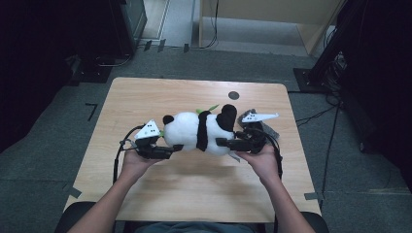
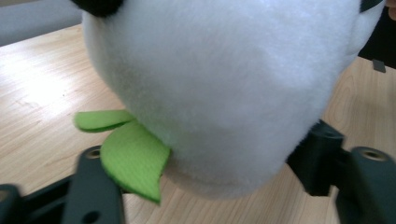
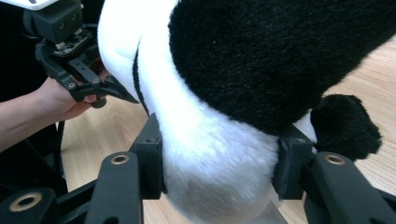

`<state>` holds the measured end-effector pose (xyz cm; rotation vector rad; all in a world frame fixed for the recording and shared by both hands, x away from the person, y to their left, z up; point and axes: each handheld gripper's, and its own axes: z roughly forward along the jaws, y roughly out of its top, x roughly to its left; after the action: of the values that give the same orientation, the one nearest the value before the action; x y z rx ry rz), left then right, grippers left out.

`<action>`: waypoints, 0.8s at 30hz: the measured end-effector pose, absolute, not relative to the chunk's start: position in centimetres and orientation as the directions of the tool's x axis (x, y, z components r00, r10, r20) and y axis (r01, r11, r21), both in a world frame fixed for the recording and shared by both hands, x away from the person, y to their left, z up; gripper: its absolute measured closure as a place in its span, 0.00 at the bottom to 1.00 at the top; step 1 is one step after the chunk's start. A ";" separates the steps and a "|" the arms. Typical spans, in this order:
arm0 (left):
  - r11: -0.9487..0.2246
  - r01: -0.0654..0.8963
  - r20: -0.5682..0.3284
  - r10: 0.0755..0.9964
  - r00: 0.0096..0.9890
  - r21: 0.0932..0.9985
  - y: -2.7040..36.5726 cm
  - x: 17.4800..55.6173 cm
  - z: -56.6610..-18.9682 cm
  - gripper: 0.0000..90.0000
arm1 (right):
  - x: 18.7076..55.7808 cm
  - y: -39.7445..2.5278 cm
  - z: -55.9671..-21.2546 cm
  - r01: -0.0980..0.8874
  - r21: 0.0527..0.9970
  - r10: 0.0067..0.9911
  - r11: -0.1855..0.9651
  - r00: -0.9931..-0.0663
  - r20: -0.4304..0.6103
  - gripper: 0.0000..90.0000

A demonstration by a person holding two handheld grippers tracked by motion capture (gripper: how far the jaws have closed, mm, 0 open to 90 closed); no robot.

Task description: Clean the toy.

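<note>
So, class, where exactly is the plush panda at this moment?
In the high view the plush panda lies sideways over the middle of the wooden table, held between the left gripper at its head end and the right gripper at its rear.

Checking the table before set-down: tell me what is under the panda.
Under the plush panda, bare wooden table shows in both gripper views, which suggests it is held up by the left gripper and right gripper. Its far underside is hidden.

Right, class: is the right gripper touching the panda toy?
Touching. In the right gripper view the right gripper has its two black jaws pressed into the plush panda toy on either side, denting its white fur.
</note>
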<state>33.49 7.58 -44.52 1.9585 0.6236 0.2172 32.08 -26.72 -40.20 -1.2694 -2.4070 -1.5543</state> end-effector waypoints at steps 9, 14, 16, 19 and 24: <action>-0.261 0.470 -0.274 0.544 0.793 0.843 8.3 33.8 -43.8 0.64 | 32.4 -27.0 -40.9 0.579 0.797 0.636 0.172 -0.684 0.359 0.29; -0.195 0.521 -0.341 0.562 0.754 0.831 9.8 34.4 -43.4 0.66 | 32.1 -27.8 -40.6 0.502 0.848 0.617 0.168 -0.725 0.307 0.29; -0.165 0.543 -0.369 0.573 0.732 0.823 10.7 34.7 -43.3 0.66 | 31.9 -28.5 -40.8 0.492 0.855 0.623 0.165 -0.724 0.296 0.28; -0.144 0.552 -0.388 0.569 0.725 0.821 11.3 34.9 -42.9 0.66 | 32.0 -28.9 -41.7 0.464 0.863 0.610 0.201 -0.749 0.260 0.27; -0.141 0.573 -0.427 0.531 0.732 0.807 10.9 34.9 -43.1 0.66 | 32.3 -27.3 -43.0 0.451 0.847 0.572 0.281 -0.788 0.230 0.25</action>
<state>34.94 10.88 -43.08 1.7921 0.8670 -0.0463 32.30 -27.32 -42.97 -1.0463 -2.6070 -1.6554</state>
